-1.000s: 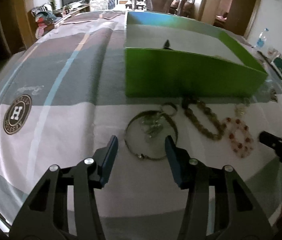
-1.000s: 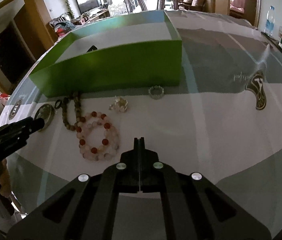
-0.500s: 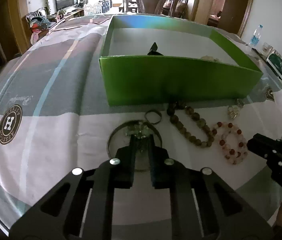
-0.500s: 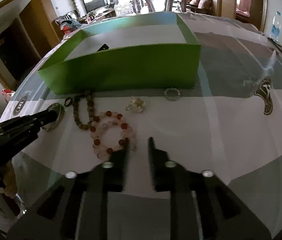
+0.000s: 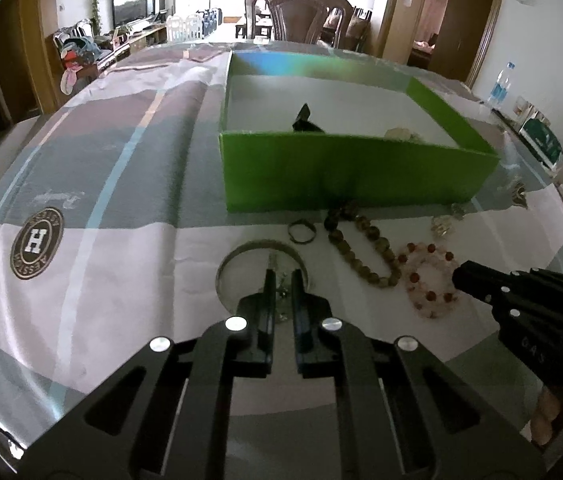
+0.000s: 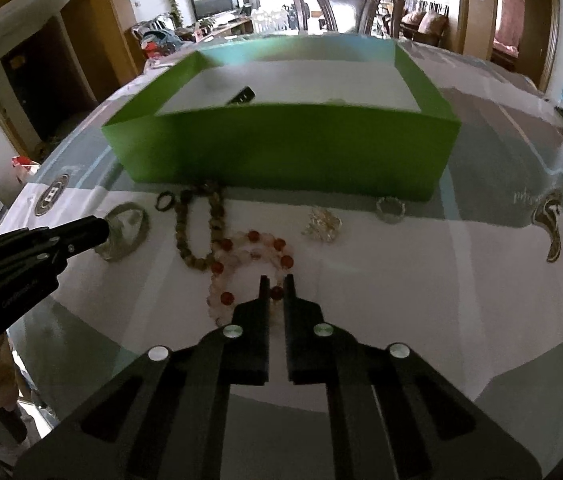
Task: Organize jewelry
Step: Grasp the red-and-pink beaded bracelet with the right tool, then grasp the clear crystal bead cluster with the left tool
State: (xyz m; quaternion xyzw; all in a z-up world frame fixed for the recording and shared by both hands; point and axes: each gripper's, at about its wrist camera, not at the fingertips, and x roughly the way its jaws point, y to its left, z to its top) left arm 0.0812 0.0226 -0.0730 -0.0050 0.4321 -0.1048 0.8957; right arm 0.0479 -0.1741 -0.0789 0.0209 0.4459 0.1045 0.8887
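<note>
A green box [image 5: 355, 172] stands on the table, also in the right wrist view [image 6: 281, 144]. In front of it lie a silver bangle [image 5: 241, 250] with a small charm inside, a dark ring [image 5: 301, 232], a brown bead bracelet [image 5: 361, 248] and a red-and-white bead bracelet [image 6: 249, 256]. My left gripper [image 5: 280, 276] is shut on the charm inside the bangle. My right gripper [image 6: 276, 280] is closed down on the near side of the red-and-white bracelet [image 5: 429, 280]. A crystal piece [image 6: 321, 224] and a clear ring [image 6: 390, 209] lie to the right.
A dark clip [image 5: 305, 118] and a pale piece [image 5: 399, 133] lie inside the box. A chair [image 5: 301, 12] stands behind the table. A water bottle [image 5: 499, 84] and packets [image 5: 541, 144] sit at the right edge.
My left gripper closed over the bangle's middle and stayed there. My right gripper opened, moved forward to the red-and-white bracelet and closed on its near beads.
</note>
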